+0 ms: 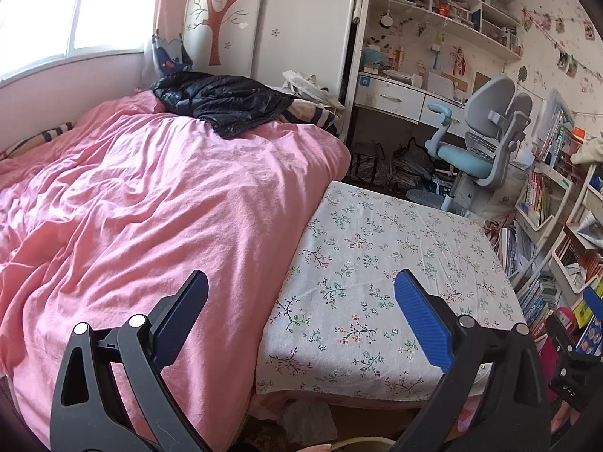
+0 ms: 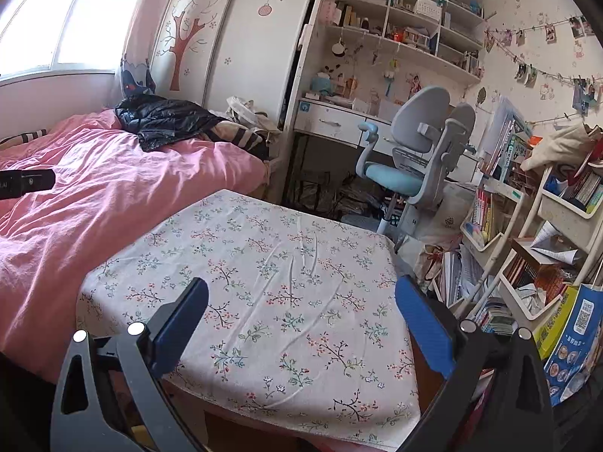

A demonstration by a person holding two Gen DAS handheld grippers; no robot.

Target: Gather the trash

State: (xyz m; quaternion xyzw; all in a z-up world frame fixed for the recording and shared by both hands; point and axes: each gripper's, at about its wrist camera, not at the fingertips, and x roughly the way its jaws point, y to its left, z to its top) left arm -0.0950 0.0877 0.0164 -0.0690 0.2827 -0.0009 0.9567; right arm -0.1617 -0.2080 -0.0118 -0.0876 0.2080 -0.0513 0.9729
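Left hand-held gripper (image 1: 301, 316) wide open, empty, above floral cloth (image 1: 380, 263); right hand-held gripper (image 2: 301, 324) likewise.

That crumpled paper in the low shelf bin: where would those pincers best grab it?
Probably the raised, crumpled top of the paper, coming down from above. The bin has a front wall that blocks a sideways approach, and the folds give the open right gripper something to pinch.

The flat floral-print cloth-covered table top (image 2: 264, 263) lies bare and open to reach. A rumpled pink duvet (image 1: 150, 207) borders its left; crowded white bookshelves (image 2: 527, 245) crowd its right.
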